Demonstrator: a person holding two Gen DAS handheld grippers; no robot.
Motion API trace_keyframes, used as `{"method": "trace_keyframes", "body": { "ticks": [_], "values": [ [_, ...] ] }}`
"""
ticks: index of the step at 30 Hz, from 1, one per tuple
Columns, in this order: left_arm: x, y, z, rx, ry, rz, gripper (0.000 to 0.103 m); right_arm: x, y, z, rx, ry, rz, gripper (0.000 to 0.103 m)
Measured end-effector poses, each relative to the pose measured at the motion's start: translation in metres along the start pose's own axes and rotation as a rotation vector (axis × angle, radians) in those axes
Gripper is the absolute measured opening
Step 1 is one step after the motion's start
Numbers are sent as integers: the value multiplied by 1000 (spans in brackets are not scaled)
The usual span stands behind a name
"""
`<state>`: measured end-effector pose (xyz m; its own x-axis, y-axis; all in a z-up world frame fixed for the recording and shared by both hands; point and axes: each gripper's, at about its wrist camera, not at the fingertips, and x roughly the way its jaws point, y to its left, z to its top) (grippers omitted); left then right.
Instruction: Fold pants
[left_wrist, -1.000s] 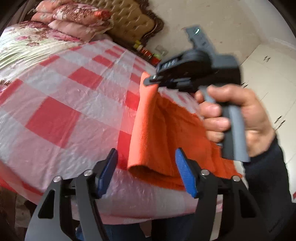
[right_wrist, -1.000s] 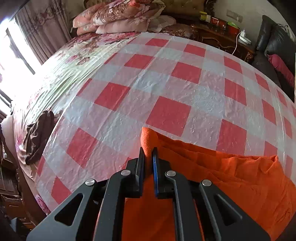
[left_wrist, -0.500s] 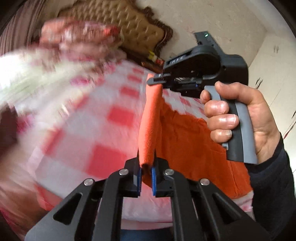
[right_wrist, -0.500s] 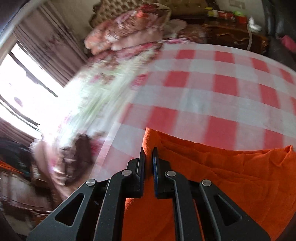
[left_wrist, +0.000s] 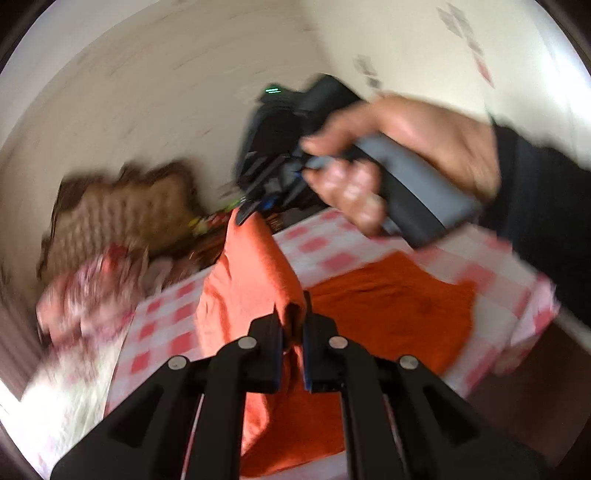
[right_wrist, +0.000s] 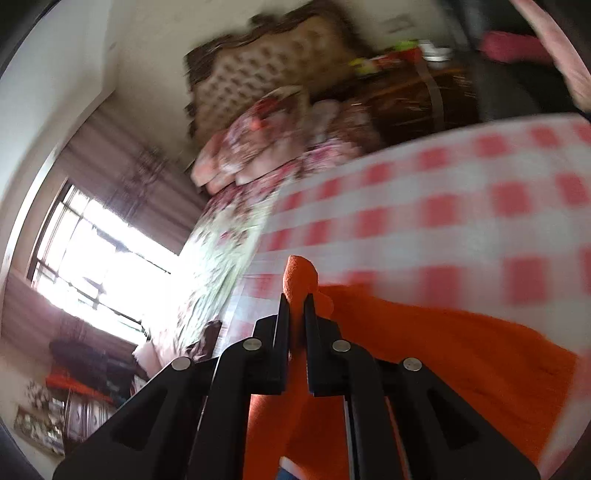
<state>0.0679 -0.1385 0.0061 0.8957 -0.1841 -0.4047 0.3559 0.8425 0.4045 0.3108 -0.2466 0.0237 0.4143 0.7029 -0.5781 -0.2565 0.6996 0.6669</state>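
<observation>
The orange pants (left_wrist: 391, 295) lie partly on the red and white checked bed cover (left_wrist: 317, 243), with one edge lifted into the air. My left gripper (left_wrist: 293, 317) is shut on a lower corner of that lifted edge. My right gripper (right_wrist: 296, 306) is shut on the other corner of the pants (right_wrist: 443, 350); it shows in the left wrist view (left_wrist: 255, 206) held high above the bed by a hand. The lifted cloth hangs stretched between the two grippers. Both views are blurred by motion.
Floral pillows (right_wrist: 266, 147) and a tufted headboard (right_wrist: 266, 62) are at the head of the bed. A bright window (right_wrist: 96, 258) is on the left. A dark wooden nightstand (right_wrist: 424, 92) holds small items. The bed's edge (left_wrist: 532, 302) is at the right.
Both grippers have lifted the pants edge up and away from the bed. The left gripper, open a second ago, closed on the cloth. Both cameras now tilt up toward the wall.
</observation>
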Motion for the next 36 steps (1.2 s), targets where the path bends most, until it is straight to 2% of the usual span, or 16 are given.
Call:
{"method": "trace_keyframes", "body": {
  "ticks": [3,6,8,9,10,13,14,16,19,22,24,25,26,27,28,36],
  "values": [
    [27,-71,-13,130,0,-10,7,-10,-67,-20,70,19,-30,7],
    [57,-109,-31,211,29,-2,7,-1,-108,-32,124,32,-22,7],
    [69,-120,-42,243,21,33,8,4,-127,-37,159,34,-9,16],
    [72,-123,-46,249,12,51,11,6,-131,-38,169,30,-10,22],
    [74,-124,-50,255,-2,57,16,5,-133,-40,171,28,-13,22],
    [71,-123,-61,259,-39,93,45,-1,-130,-45,146,21,-12,26],
    [70,-124,-64,261,-45,106,46,-4,-128,-48,132,20,-19,28],
    [65,-125,-68,250,-49,109,46,-8,-123,-56,96,23,-42,45],
    [64,-130,-72,261,-51,123,46,-9,-114,-66,14,31,-74,47],
    [59,-140,-72,269,-37,124,38,-3,-108,-69,-32,44,-101,47],
    [54,-148,-73,293,-39,131,38,1,-109,-71,-43,51,-129,47],
    [55,-148,-74,302,-40,132,38,3,-108,-71,-52,56,-137,45],
    [56,-150,-74,306,-36,131,31,3,-109,-73,-63,56,-140,37],
    [56,-151,-73,309,-30,123,20,4,-108,-73,-70,56,-145,8],
    [58,-151,-72,312,-21,125,8,3,-108,-72,-68,57,-147,7],
    [25,-145,-39,346,-129,226,7,-33,-86,-55,-95,7,-80,6]
  ]
}}
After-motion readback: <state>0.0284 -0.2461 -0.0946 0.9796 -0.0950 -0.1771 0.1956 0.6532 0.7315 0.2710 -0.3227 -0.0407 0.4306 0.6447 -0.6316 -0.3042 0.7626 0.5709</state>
